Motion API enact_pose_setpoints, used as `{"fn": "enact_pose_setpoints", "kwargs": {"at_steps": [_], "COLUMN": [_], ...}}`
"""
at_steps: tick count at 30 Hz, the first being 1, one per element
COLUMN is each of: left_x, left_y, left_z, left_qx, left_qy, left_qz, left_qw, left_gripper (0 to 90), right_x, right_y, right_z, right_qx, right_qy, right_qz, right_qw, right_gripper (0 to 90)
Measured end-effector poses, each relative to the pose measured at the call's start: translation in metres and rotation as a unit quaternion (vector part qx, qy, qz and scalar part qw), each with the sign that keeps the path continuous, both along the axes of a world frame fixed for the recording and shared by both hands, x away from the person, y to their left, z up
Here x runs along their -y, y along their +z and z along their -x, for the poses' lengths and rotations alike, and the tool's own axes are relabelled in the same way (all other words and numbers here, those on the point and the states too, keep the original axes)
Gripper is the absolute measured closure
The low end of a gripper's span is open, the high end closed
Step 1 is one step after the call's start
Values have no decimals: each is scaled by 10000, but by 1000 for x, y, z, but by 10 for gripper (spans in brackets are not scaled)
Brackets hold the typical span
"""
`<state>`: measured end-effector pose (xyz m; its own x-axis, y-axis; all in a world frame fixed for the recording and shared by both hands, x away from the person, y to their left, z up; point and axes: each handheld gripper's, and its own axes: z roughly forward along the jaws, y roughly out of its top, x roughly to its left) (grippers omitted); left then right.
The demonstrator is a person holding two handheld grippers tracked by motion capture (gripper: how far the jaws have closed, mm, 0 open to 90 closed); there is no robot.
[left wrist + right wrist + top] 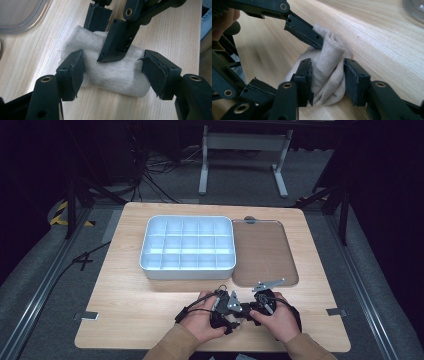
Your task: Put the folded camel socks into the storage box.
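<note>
**Q:** Location of the roll of off-white ribbed cloth (117,75)?

**A:** Flat on the pale wooden table (130,295), at the 6 o'clock edge in the high view, between the two hand-held tools. Long axis running from 9 to 3 o'clock in the left gripper view.

**Q:** Jaw state, left gripper (115,72)?

**A:** Wide, straddling the roll lengthwise. Pad at 9 o'clock touching one end of the cloth. Pad at 3 o'clock just beside the other end, with no clear pressure visible. Carried by the left hand (202,317).

**Q:** Jaw state, right gripper (327,80)?

**A:** Narrow, pinching the cloth across its width. Fabric bunched upright between both pads in the right gripper view. Seen in the left gripper view entering from 12 o'clock, one jaw on top of the roll and the other behind it. Carried by the right hand (280,317).

**Q:** Surroundings?

**A:** White plastic box with a grid of small compartments (187,272) at 11 o'clock from the grippers, well apart from the cloth. Clear brownish flat lid (290,255) just beside the box, at 1 o'clock from the grippers.
</note>
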<state>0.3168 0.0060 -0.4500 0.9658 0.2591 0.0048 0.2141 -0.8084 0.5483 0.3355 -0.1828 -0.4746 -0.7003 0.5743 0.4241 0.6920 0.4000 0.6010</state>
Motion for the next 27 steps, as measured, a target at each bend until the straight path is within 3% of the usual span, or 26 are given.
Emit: {"fn": "enact_pose_setpoints", "kwargs": {"at_steps": [7, 11, 17, 27], "left_x": [0, 0, 0, -7], "left_y": [0, 0, 2, 10], "left_z": [0, 0, 1, 1], "left_qx": [-9, -15, -23, -240], "left_qy": [29, 24, 69, 313], "left_qz": [7, -1, 25, 62], "left_qw": [10000, 10000, 10000, 9992], "left_gripper": [340, 323, 319, 305], "right_x": [2, -1, -1, -4], "right_y": [-2, 1, 2, 8], "right_z": [-1, 1, 2, 5], "right_qx": [-126, 36, 95, 247], "right_qy": [60, 132, 131, 133], "right_qz": [-169, -16, 9, 72], "right_qw": [9998, 9999, 9999, 9996], "right_gripper": [698, 728, 746, 763]}}
